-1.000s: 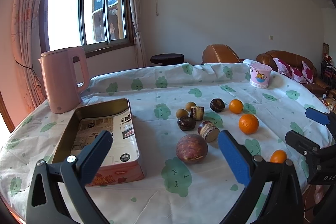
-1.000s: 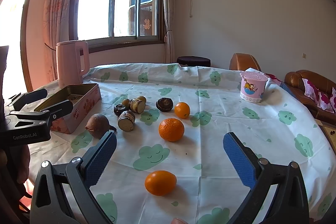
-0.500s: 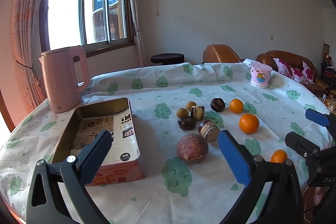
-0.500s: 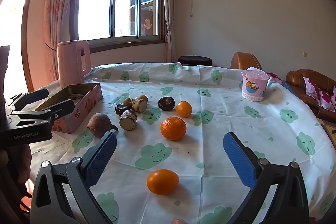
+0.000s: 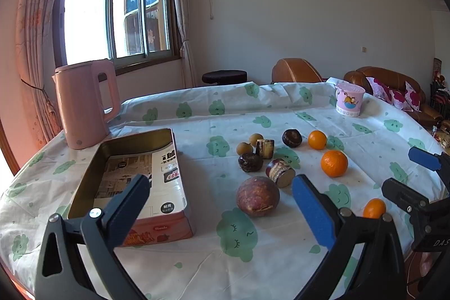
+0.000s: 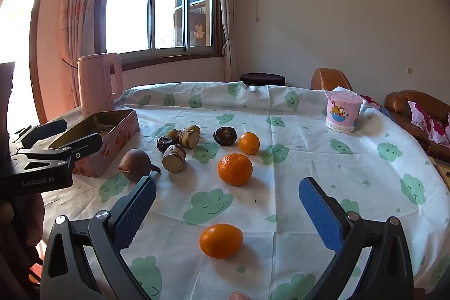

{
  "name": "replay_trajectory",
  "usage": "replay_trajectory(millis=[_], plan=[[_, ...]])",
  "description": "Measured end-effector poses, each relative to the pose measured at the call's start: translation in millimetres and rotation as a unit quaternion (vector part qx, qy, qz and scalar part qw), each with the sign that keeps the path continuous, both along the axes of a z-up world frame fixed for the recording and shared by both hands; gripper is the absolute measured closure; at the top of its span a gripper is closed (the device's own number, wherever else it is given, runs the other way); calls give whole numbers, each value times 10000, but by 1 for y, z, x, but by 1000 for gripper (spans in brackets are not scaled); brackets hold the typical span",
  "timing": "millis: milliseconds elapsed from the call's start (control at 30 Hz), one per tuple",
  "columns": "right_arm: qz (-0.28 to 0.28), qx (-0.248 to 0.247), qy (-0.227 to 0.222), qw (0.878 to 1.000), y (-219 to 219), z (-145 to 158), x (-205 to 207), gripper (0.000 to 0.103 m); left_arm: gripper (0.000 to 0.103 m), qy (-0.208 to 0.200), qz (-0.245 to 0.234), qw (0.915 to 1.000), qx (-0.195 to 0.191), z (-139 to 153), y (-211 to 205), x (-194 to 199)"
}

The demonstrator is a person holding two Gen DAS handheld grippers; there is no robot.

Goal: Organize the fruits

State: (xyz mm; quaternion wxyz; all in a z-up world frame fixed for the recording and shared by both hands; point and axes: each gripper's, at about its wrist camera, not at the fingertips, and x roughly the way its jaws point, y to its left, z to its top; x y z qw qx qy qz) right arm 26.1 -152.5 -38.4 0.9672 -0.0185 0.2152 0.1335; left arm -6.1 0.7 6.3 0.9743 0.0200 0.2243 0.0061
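Two blue-padded tools, left tool [image 5: 219, 204] and right tool [image 6: 227, 211], are held wide and empty above the bench [image 6: 323, 159]; the near oval orange [image 6: 221, 240] is half hidden in the left view, and the open pink tin [image 5: 132, 182] is partly masked.

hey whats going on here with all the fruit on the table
A person holds a set of tongs in each hand above a table spread with fruit. Both the left tongs and the right tongs are open and hold nothing. The oranges and the darker fruits lie loose on the tablecloth, and the open tin box beside them has no fruit in it. Sorting has not visibly begun; the nearest orange lies just ahead of the right tongs.
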Motion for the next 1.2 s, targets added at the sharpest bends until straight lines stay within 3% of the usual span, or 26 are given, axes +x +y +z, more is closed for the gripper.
replay_trajectory(millis=[400, 800, 1033, 1100, 1200], plan=[[3, -15, 9, 10000, 1, -3, -1, 1, 0, 19, -8, 10000, 11, -2, 1, 0], [177, -139, 285, 9993, -3, -31, -2, 3, 1, 340, -251, 9991, 12, -23, -12, 9], [382, -100, 854, 9956, 1, -53, 14, 33, 13, 699, -388, 9968, 66, -31, -24, 28], [408, -74, 948, 9946, 1, -57, 17, 44, 16, 848, -447, 9954, 56, -33, -27, 35], [429, -140, 927, 9947, 1, -56, 17, 52, 20, 1060, -464, 9933, 68, -37, -30, 45]])
